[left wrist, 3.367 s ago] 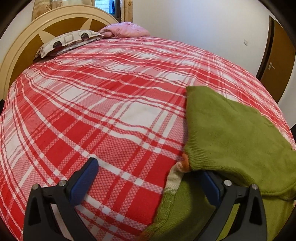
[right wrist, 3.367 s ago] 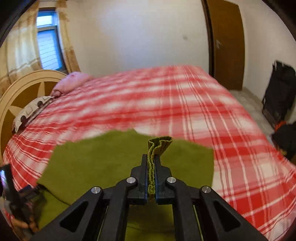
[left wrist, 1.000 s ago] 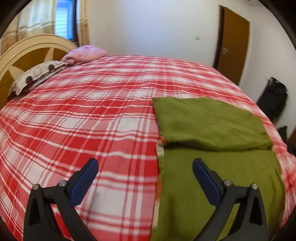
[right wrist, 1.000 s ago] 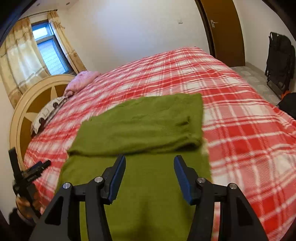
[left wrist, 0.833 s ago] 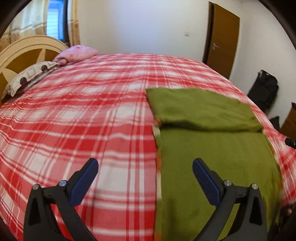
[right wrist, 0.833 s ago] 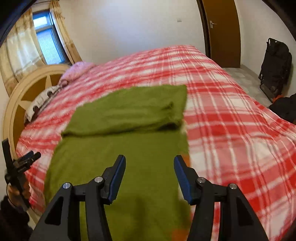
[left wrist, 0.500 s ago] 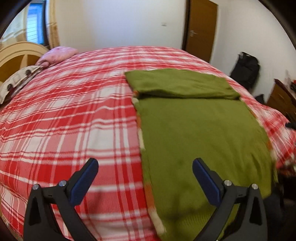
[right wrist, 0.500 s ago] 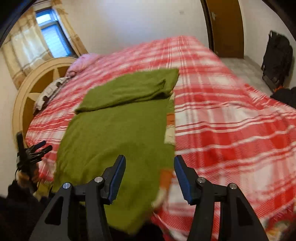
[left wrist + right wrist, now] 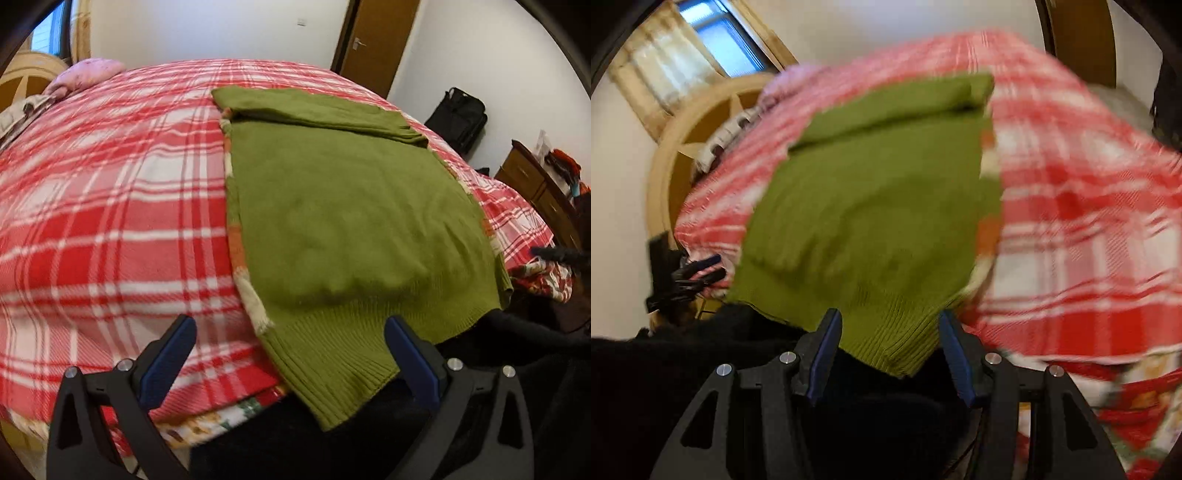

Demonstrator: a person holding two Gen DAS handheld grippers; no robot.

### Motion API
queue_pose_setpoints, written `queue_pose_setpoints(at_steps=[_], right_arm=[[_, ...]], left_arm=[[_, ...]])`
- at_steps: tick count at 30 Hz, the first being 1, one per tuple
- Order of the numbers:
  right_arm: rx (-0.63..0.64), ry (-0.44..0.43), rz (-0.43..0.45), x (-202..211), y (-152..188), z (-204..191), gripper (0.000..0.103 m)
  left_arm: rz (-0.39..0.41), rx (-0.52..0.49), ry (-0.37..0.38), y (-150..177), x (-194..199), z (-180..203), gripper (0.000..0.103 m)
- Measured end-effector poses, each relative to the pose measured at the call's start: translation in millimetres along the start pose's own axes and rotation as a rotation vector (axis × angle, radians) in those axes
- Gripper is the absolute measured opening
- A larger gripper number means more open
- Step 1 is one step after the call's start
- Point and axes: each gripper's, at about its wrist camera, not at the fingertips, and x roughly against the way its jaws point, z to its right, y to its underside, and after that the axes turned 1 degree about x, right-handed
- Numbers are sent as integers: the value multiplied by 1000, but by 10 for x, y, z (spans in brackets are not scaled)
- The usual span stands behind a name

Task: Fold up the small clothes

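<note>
A green knitted sweater [image 9: 347, 206] lies flat on the red plaid bedspread [image 9: 110, 206], its far end folded over and its ribbed hem [image 9: 332, 369] hanging off the near bed edge. My left gripper [image 9: 288, 354] hovers open just above that hem's left corner, its blue pads wide apart and gripping nothing. In the blurred right wrist view the same sweater [image 9: 879, 206] fills the middle, and my right gripper [image 9: 890, 354] is open around the hem's right corner without pressing on it. The left gripper [image 9: 701, 269] shows small at the left there.
A wooden headboard [image 9: 687, 147] and pillows [image 9: 88, 72] are at the bed's far end. A brown door [image 9: 376, 40], a black bag [image 9: 458, 114] and a wooden dresser [image 9: 535, 188] stand to the right. Dark clothing [image 9: 683, 369] of the person is at the near edge.
Both grippers have drawn back from the folded far end toward the near bed edge and tilted down, so the sweater's hem now sits between their fingers. Both stayed open.
</note>
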Motion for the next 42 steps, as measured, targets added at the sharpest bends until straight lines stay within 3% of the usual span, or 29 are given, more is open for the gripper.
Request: queue_pose_setpoints(at_steps=[2, 8, 12, 14, 16, 19, 20, 21, 23, 25, 27, 28, 32, 38, 40, 42], right_arm=[[-52, -36, -27, -111, 45, 47, 56], [-97, -33, -87, -278, 137, 82, 56], [-84, 2, -136, -454, 180, 53, 56], [-85, 2, -152, -519, 190, 34, 56], [-85, -3, -166, -608, 204, 15, 56], [-71, 2, -175, -679, 219, 7, 55], [-65, 7, -183, -706, 227, -3, 51], [-55, 11, -189, -724, 236, -11, 36], [-42, 17, -204, -748, 253, -4, 17], [-59, 3, -207, -744, 259, 46, 13], [-70, -13, -210, -717, 267, 92, 7], [-72, -19, -210, -697, 270, 105, 6], [-118, -122, -160, -510, 202, 161, 0], [-237, -326, 30, -14, -47, 281, 0], [-243, -331, 56, 64, -131, 288, 0], [-212, -238, 64, 112, -197, 293, 0]], left_arm=[[-10, 5, -2, 42, -28, 26, 103], [-48, 25, 52, 88, -157, 68, 101], [-116, 74, 85, 141, -319, 10, 80], [-143, 84, 92, 181, -376, 4, 74], [-140, 78, 94, 200, -375, 26, 71], [-133, 70, 113, 201, -356, 57, 55], [-138, 69, 116, 214, -358, 66, 50], [-142, 69, 117, 217, -365, 67, 47], [-143, 71, 118, 227, -370, 78, 41], [-146, 70, 124, 231, -372, 62, 35], [-147, 72, 119, 246, -363, 55, 19], [-149, 75, 122, 242, -364, 46, 16], [-149, 64, 138, 213, -307, 60, 8], [-76, 76, 197, -18, -37, 62, 8], [-45, 99, 224, -164, 40, 26, 8], [-24, 83, 213, -325, 96, 31, 8]])
